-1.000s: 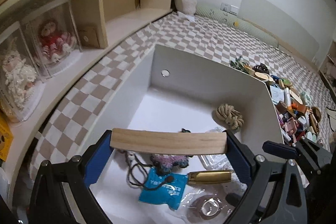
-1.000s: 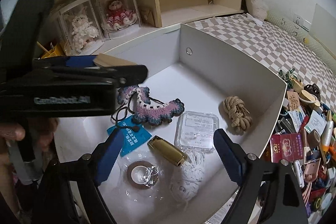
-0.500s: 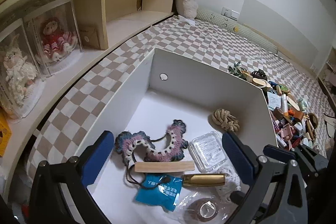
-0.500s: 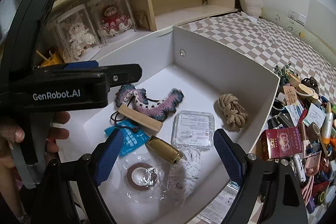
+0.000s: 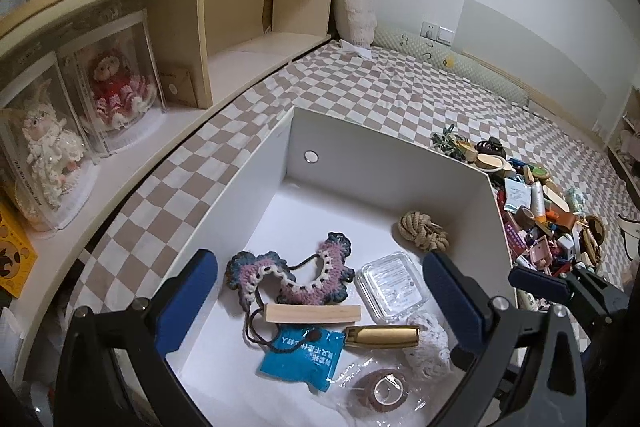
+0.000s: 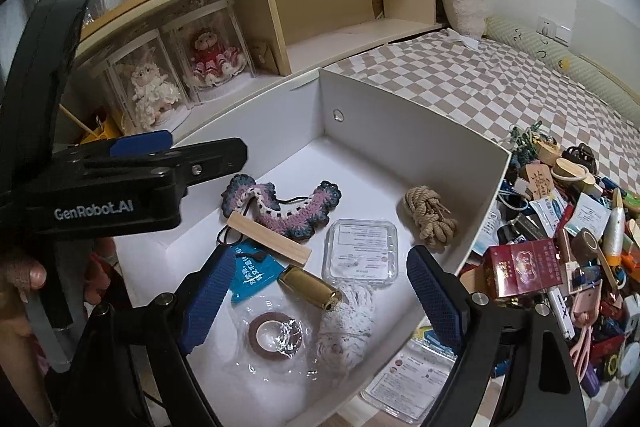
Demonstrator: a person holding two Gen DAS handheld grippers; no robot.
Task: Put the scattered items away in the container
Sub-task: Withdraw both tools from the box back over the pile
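Observation:
A white box sits on the checkered bed cover. Inside lie a wooden block, a crocheted piece, a blue packet, a gold tube, a clear plastic case, a rope knot and a tape roll. My left gripper hangs open above the block, nothing between its fingers. It also shows from the side in the right wrist view. My right gripper stands open and empty over the box's near end. A pile of scattered items lies right of the box.
A wooden shelf runs along the left, with two dolls in clear cases and a yellow box. A fluffy pillow stands at the far end. A person's hand holds the left gripper.
The left gripper was shut on the wooden block; it opened and the block dropped into the box beside the crocheted piece. Both grippers have lifted slightly away from the box.

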